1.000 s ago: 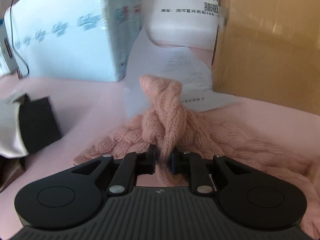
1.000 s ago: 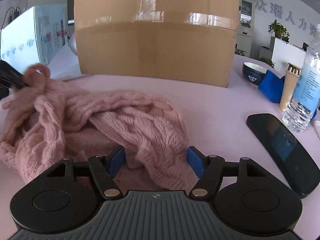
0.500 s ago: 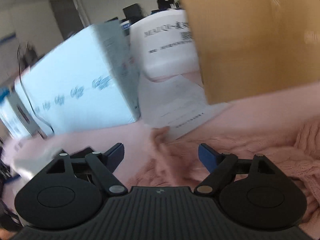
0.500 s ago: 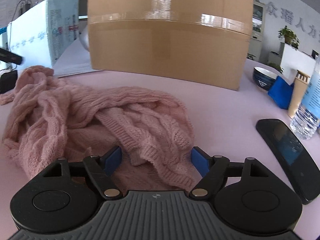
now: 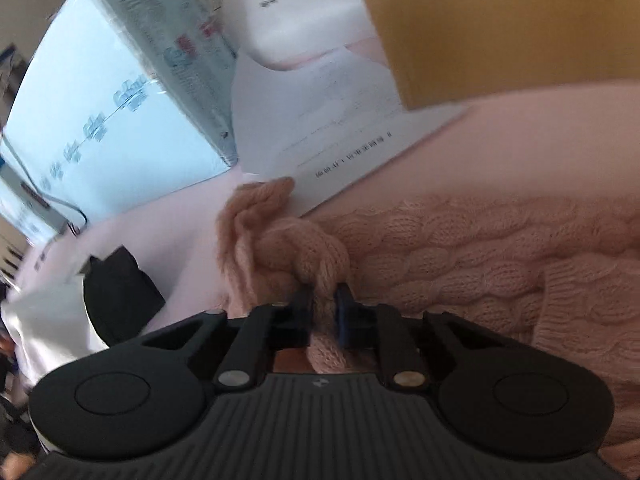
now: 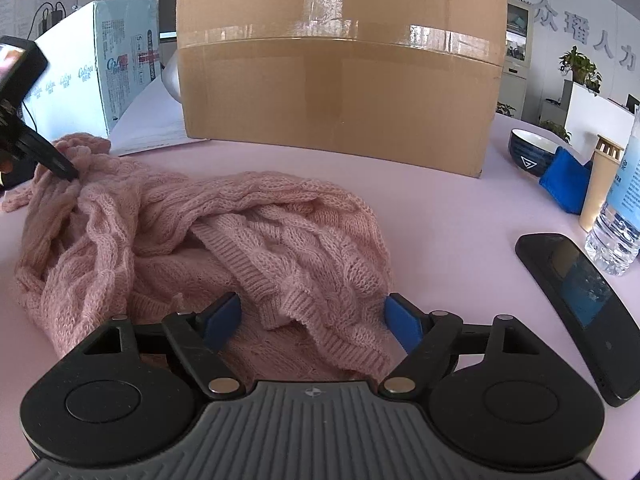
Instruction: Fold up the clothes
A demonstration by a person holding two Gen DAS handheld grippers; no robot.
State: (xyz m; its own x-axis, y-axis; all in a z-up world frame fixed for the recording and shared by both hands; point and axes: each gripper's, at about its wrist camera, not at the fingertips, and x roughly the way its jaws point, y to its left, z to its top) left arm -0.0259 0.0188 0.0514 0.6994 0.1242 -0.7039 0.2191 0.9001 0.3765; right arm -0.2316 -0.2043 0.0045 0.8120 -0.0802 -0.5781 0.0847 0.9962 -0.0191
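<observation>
A pink cable-knit sweater [image 6: 240, 220] lies crumpled on the pink table [image 6: 440, 216]. My left gripper [image 5: 323, 300] is shut on a bunched fold of the sweater [image 5: 480, 248] at its far left end, near the paper sheet. In the right wrist view the left gripper's fingers [image 6: 60, 168] press into that same bunch. My right gripper [image 6: 316, 316] hovers at the sweater's near edge. Its jaws are opening, and a ribbed hem lies loosely between the blue pads [image 6: 222, 316], which do not press on it.
A large cardboard box [image 6: 340, 72] stands behind the sweater, with a light blue carton [image 6: 100, 72] and a printed sheet [image 5: 340, 128] to its left. On the right lie a black phone [image 6: 576, 300], water bottle [image 6: 620, 208], paper cup [image 6: 600, 184], blue cloth [image 6: 564, 180] and bowl [image 6: 532, 152].
My left gripper let go of the lifted knit, opened wide, shifted sideways with a roll, and shut again on a bunch at the sweater's left end. The right jaws widened slightly.
</observation>
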